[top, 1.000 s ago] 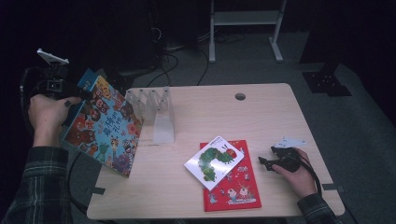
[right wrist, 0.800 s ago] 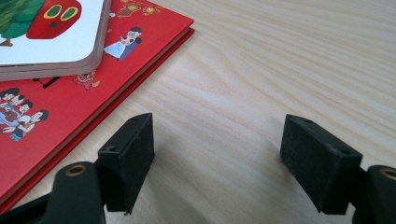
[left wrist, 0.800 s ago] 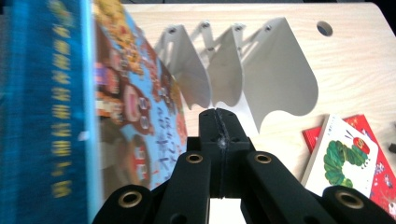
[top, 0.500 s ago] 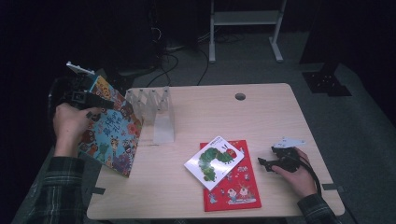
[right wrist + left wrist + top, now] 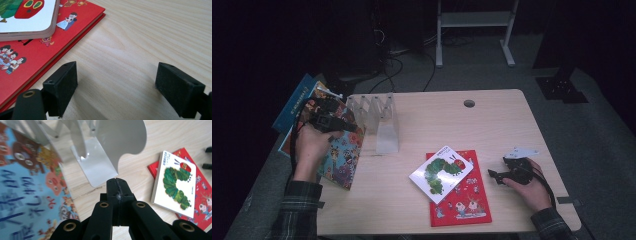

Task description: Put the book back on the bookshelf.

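Your right gripper (image 5: 493,175) rests on the table (image 5: 492,125), jaws spread, beside the red book (image 5: 30,60) (caterpillar book (image 5: 441,172) atop). Your left gripper (image 5: 117,182), jaws pressed together, hangs over the colourful picture book (image 5: 343,155) leaning by the white book rack (image 5: 382,122).

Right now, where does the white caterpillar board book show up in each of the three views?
High view: the caterpillar book lies lower centre, on top of the red book.
Left gripper view: the caterpillar book is at the right, beyond the shut left gripper.
Right gripper view: its corner is at top left, above the open right gripper.
Shared landmark: the red book beneath it.
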A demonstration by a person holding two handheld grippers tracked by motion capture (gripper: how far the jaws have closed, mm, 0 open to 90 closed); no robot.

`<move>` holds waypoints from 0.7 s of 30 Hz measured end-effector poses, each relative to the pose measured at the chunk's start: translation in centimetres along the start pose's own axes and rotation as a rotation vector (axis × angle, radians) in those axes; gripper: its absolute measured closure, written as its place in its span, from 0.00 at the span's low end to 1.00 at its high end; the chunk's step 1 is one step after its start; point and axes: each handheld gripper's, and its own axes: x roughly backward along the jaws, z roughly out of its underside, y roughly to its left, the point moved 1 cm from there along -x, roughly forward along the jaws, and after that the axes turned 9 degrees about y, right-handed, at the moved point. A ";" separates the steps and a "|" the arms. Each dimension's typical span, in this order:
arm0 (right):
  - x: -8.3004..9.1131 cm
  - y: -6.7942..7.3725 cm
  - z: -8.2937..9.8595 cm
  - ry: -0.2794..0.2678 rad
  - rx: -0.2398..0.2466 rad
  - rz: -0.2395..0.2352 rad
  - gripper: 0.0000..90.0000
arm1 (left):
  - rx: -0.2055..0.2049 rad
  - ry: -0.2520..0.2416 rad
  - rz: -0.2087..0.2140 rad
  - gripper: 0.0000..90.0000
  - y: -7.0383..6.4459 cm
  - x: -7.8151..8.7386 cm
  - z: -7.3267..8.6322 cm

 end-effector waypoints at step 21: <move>0.0 0.0 0.0 0.002 0.001 0.002 0.17 | -0.107 0.030 0.072 0.99 -4.3 -7.9 2.8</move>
